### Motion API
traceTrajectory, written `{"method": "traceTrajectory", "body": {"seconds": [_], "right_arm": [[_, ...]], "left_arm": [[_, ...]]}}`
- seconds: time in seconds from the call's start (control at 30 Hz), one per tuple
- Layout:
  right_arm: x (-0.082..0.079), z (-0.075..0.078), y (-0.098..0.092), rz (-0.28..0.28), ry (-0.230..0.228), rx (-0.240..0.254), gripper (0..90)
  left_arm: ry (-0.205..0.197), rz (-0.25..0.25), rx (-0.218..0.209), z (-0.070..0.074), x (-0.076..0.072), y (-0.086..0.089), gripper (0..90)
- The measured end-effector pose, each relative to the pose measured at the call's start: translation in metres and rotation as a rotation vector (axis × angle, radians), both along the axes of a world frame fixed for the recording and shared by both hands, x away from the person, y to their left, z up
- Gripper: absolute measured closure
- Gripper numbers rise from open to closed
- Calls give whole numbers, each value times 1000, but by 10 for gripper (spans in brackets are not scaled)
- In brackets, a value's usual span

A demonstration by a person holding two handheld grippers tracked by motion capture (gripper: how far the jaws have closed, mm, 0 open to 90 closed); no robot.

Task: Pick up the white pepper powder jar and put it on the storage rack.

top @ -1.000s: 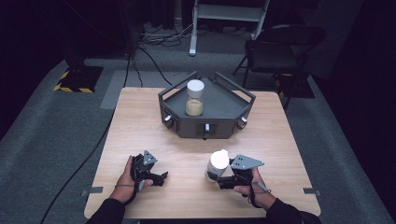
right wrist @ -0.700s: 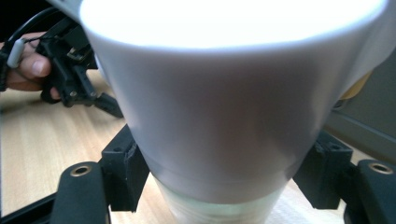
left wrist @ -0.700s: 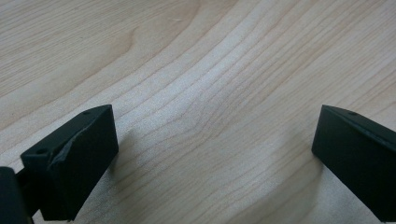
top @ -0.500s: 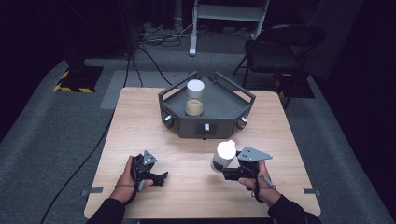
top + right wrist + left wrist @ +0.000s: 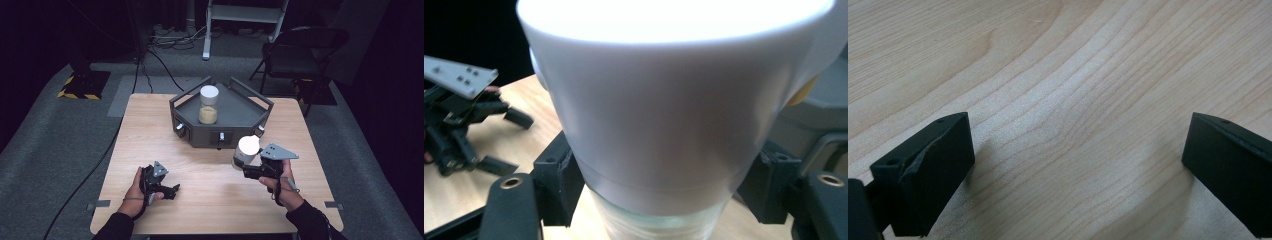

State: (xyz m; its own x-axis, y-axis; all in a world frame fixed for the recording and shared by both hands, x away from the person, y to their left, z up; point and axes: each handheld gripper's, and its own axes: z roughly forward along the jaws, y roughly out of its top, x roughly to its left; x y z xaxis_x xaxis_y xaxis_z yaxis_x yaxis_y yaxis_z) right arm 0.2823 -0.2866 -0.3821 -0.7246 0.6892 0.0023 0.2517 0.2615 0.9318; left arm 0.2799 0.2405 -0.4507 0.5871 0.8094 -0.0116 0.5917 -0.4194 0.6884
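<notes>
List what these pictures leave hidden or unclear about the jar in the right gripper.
- Held jar, right gripper view: its white lid hides the contents.
- Same jar, high view: too small to read its contents.
- Its base: cut off by the bottom edge in the right gripper view.

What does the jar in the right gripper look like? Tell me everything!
The jar has a wide white cap and a clear, see-through body below it that looks like glass or plastic. What is inside cannot be told. It leans a little, lifted off the table, just in front of the dark tray. The right gripper is shut on it, its black jaws pressing both sides just under the cap. Nothing else touches it.
</notes>
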Motion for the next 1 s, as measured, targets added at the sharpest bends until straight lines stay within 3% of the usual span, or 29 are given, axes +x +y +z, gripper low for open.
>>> {"method": "traceTrajectory", "body": {"seconds": [0.43,1.0], "right_arm": [[15,41,10,-108,-66,2,294],[49,68,24,-177,-96,13,296]], "left_arm": [[0,1,-1,0,0,0,0],[1,0,-1,0,0,0,0]]}}
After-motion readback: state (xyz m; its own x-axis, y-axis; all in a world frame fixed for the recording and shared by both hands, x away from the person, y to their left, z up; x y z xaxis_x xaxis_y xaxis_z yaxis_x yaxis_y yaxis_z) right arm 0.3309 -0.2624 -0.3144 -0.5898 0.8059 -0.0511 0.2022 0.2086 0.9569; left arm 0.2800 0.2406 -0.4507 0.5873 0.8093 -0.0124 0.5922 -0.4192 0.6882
